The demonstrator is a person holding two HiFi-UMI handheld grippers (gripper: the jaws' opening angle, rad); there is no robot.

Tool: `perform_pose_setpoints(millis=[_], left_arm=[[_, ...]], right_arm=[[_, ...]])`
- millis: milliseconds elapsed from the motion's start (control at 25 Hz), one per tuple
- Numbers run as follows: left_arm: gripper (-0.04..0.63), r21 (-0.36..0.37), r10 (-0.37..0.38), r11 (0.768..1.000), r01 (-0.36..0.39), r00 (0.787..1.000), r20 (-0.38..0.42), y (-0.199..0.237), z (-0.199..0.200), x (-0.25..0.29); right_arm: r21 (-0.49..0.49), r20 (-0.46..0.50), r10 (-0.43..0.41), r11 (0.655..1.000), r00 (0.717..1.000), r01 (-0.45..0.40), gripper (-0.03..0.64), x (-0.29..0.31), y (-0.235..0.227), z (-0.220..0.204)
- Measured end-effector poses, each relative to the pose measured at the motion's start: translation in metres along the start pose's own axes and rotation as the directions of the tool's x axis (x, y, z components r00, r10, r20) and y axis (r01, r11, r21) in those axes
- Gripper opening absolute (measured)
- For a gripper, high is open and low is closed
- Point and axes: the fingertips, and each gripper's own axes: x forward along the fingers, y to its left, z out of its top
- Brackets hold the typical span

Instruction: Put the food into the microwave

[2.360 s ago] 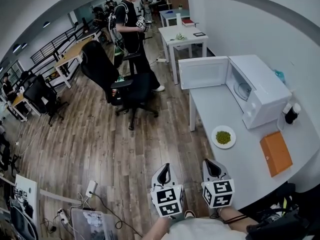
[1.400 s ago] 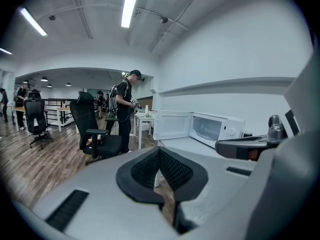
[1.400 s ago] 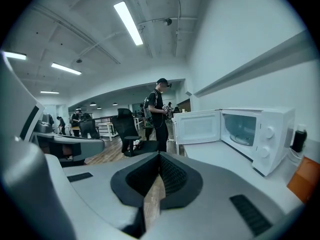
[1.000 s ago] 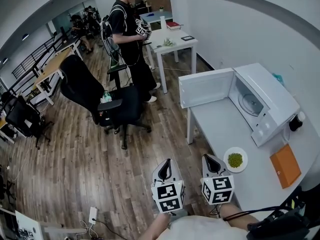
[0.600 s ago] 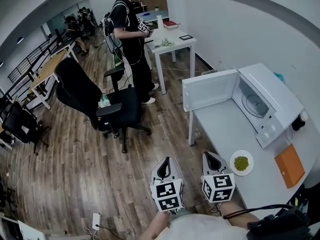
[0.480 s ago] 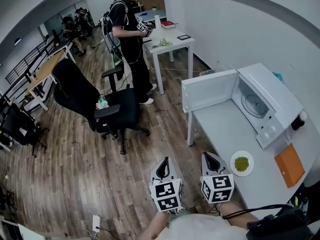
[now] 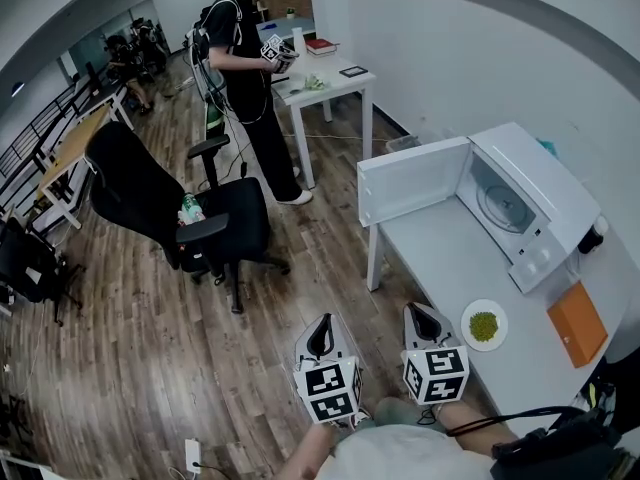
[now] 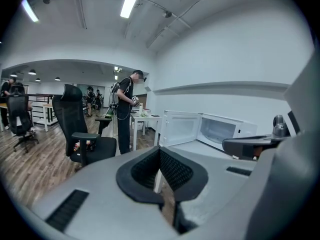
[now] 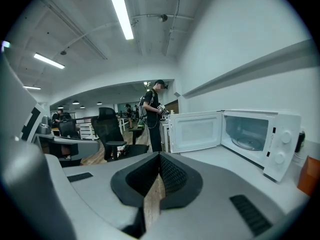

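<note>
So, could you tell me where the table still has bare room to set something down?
The widest bare stretch of the table runs from the open microwave door to the plate of green food. A narrow strip lies between plate and orange box. Around the box and microwave it is crowded.

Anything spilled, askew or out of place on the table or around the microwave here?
Nothing stands out. The microwave stands on the white table with its door swung open. The plate of green food sits flat and unspilled near the table's front edge. The left gripper and right gripper are shut and empty.
</note>
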Motion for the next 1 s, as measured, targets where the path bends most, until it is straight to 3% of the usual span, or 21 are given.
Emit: perform_pose_setpoints(millis=[600, 1000], left_arm=[[-0.002, 0.014, -0.006, 1.000, 0.007, 0.999, -0.033, 0.008, -0.004, 0.027], [-0.002, 0.075, -0.096, 0.992, 0.101, 0.993, -0.062, -0.021, 0.010, 0.094]], right_arm=[[0.030, -0.018, -0.011, 0.999, 1.000, 0.011, 0.017, 0.029, -0.007, -0.004], [0.073, -0.020, -0.076, 0.994, 0.997, 0.077, 0.017, 0.069, -0.049, 0.004]])
